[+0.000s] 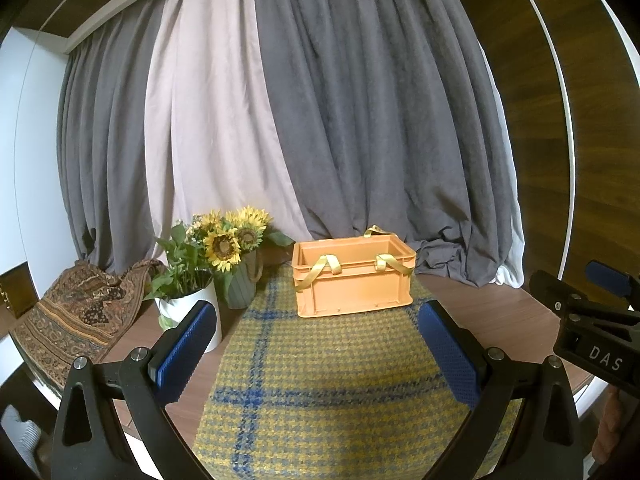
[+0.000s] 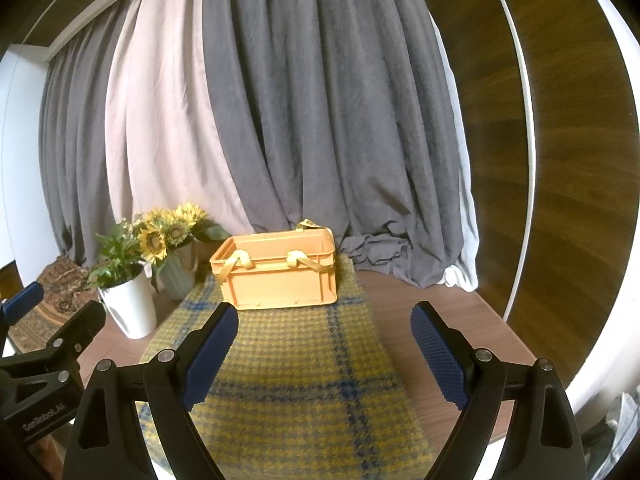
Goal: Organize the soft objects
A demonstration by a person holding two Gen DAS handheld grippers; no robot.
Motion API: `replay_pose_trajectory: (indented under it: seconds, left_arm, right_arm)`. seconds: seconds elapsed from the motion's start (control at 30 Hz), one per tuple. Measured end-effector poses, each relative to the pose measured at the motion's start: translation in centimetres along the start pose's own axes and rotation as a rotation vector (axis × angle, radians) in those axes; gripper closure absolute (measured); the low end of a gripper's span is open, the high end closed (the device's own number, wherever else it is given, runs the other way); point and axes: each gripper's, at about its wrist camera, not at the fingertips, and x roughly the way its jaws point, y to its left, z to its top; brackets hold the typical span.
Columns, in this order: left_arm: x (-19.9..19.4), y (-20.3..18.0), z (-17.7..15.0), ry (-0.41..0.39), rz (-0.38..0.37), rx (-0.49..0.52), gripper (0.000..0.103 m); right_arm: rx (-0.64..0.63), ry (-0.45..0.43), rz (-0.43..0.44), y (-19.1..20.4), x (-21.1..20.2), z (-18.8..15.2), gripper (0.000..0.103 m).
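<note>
Both grippers hover level over the near end of the plaid cloth (image 1: 320, 380), left gripper (image 1: 318, 356) and right gripper (image 2: 324, 356) spread wide, nothing between the pads. The orange crate (image 1: 354, 280) sits on the cloth's far end, yellow ribbons (image 1: 326, 266) draped over its rim, sunflowers (image 1: 230, 236) just left on the surface (image 1: 500, 312).

"DAS" on right gripper (image 1: 602, 286); "GenRobot.AI" on left gripper (image 2: 24, 304)

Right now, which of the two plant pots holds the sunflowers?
The ribbed grey-green pot, beside the orange crate. The white pot, nearer the left gripper, holds only green leaves.
</note>
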Motion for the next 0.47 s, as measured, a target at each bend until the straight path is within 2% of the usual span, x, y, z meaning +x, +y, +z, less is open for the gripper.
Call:
replay_pose_trajectory:
  seconds: [0.47]
  left_arm:
    - [0.51,-0.14,0.31,0.009,-0.011,-0.001,0.000]
  right_arm:
    - [0.000,0.002,-0.005,-0.62,0.25,0.19,0.014]
